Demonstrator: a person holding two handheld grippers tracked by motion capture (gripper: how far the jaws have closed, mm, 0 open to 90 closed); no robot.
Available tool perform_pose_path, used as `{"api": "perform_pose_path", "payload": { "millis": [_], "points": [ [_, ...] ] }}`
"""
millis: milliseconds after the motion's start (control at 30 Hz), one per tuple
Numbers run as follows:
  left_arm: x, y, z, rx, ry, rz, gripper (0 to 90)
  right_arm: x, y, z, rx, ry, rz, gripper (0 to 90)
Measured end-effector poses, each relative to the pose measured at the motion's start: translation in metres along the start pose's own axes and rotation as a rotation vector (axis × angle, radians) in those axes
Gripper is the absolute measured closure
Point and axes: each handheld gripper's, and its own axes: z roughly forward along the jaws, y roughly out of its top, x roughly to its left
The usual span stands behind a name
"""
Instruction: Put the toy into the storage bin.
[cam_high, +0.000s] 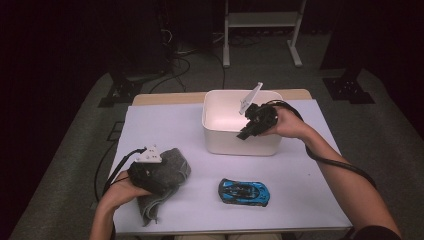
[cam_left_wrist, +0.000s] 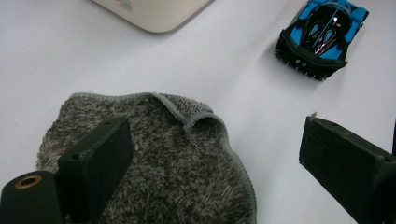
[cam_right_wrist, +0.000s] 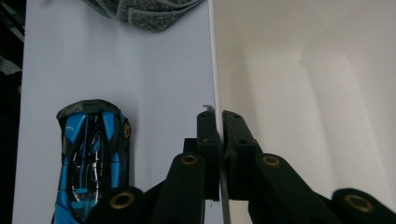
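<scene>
Evidently the right tool (cam_right_wrist: 218, 122) is clamped on the white bin's (cam_high: 215, 137) near wall to shift it, while the left tool (cam_left_wrist: 215, 154) hangs spread over the grey cloth (cam_left_wrist: 177, 163).

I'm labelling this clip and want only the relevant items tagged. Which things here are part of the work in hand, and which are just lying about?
In hand:
- white bin, its front wall pinched by the right gripper
- grey towel, under the open left gripper

Lying about:
- blue toy car, untouched on the table
- white stand on the floor behind
</scene>
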Motion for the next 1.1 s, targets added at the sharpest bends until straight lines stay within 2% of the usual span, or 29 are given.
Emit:
{"api": "perform_pose_path", "payload": {
  "millis": [200, 533, 800, 1100],
  "points": [
    [-0.003, 0.000, 0.000, 0.018, -0.003, 0.021, 9.1, 0.019, -0.002, 0.000, -0.009, -0.006, 0.000, 85.4],
    [-0.010, 0.003, 0.001, 0.025, -0.006, 0.050, 9.1, 0.039, -0.004, -0.002, -0.006, 0.010, -0.002, 85.6],
    [-0.013, 0.005, 0.004, 0.043, -0.014, 0.065, 9.1, 0.050, -0.006, 0.001, -0.009, -0.003, -0.007, 85.5],
    [-0.016, 0.006, 0.004, 0.047, -0.015, 0.078, 9.1, 0.053, -0.006, 0.001, -0.012, -0.006, -0.002, 85.5]
  ]
}}
